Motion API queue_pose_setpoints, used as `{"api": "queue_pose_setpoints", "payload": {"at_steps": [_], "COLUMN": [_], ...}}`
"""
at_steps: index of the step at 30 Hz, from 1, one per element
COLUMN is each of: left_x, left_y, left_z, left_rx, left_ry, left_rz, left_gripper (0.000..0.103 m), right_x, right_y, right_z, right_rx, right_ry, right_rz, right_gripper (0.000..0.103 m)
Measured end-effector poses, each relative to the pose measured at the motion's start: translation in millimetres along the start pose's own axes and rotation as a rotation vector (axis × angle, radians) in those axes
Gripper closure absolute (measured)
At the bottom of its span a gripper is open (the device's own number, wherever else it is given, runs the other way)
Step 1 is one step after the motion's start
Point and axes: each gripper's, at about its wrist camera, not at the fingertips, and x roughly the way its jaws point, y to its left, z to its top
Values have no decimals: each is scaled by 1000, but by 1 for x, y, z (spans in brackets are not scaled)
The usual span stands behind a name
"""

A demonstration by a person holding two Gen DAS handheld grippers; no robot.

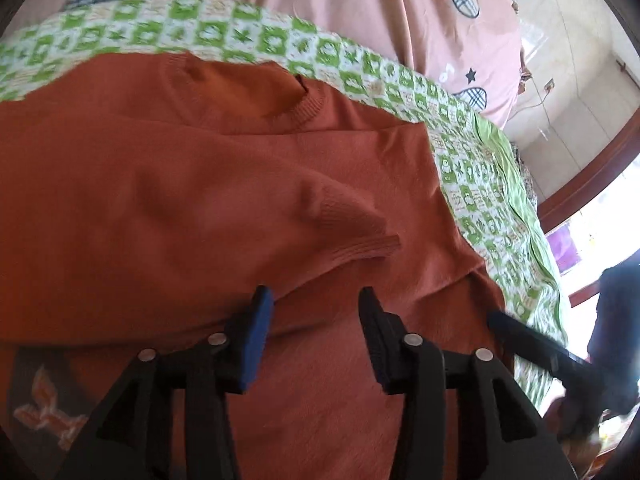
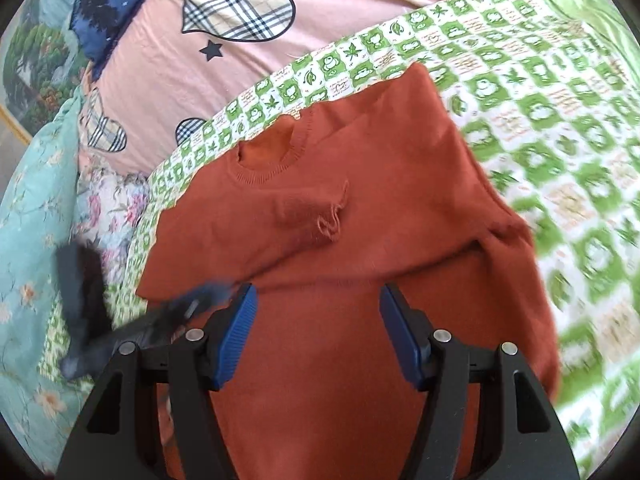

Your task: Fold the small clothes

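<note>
Claw, left: left claw (image 1: 316, 300) is hanging released just over the sweater's lower body, its jaws standing apart with only knit showing below the gap and nothing pinched.
Claw, right: right claw (image 2: 318, 300) is likewise standing released and empty, jaws wider apart, hovering over the same lower body.
Bed: pink quilt (image 2: 168, 60) with plaid hearts is covering the bed toward its far side, and a floral blanket (image 2: 24, 208) is lying along its left edge in the right wrist view.
Cover: green checked cloth (image 2: 560, 128) is lying over the bed and carrying the garment.
Garment: rust sweater (image 2: 360, 240) is lying flat on that cloth, neckline (image 2: 268, 160) pointing toward the far side of the bed and hem toward the person, so its long axis is running straight away from both claws.
Sleeve: one sleeve is lying folded across the chest, its ribbed cuff (image 1: 360, 246) resting just ahead of the left claw.
Turning relation: the sweater is lying directly below and ahead of both claws; the left one is sitting nearer the folded cuff, while the right is sitting nearer the garment's right side, which looks not yet folded in.
Likely step: probably the right side is coming next.
</note>
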Motion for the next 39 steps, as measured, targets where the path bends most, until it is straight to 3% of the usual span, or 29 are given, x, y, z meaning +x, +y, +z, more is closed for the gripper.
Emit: {"api": "queue_pose_setpoints", "payload": {"at_steps": [3, 6, 10, 11, 12, 13, 15, 18, 20, 23, 27, 32, 35, 39], "left_x": [-36, -73, -112, -115, -117, -117, -116, -107, -104, -101, -101, -107, -104, -104], "left_y": [24, 63, 131, 146, 157, 165, 173, 175, 182, 187, 193, 199, 188, 187], "left_z": [-18, -36, -60, -63, -64, -65, -62, -49, -43, -37, -30, -40, -43, -47], "left_rx": [-4, -73, -267, -312, -339, -361, -372, -358, -371, -377, -406, -449, -391, -390], "left_ry": [-42, -118, -219, -220, -220, -226, -241, -225, -227, -237, -261, -317, -306, -314], "left_rz": [86, 200, 362, 362, 352, 338, 321, 376, 367, 368, 380, 370, 413, 413], "left_gripper": [54, 54, 54, 54, 55, 55, 55, 55, 55, 55, 56, 56, 56, 57], "right_x": [25, 56, 87, 94, 98, 102, 87, 36, 4, 7, 37, 35, 43, 52], "right_y": [3, -1, -3, 1, 5, 9, 19, 27, 21, -3, -32, -46, -46, -42], "right_z": [16, 31, 42, 44, 45, 48, 60, 76, 86, 91, 81, 82, 86, 89], "right_rx": [15, 64, 102, 85, 65, 50, 32, -10, -21, -19, 17, 33, 12, -58], "right_ry": [5, 31, 52, 52, 54, 65, 21, -134, -224, -187, -101, -161, -140, -122], "right_rz": [3, -33, -40, -34, -35, -41, 17, 62, 27, -55, -102, -147, -177, -233], "right_gripper": [38, 38, 39, 56, 94, 96, 96, 96, 96, 96, 96, 96, 97, 97]}}
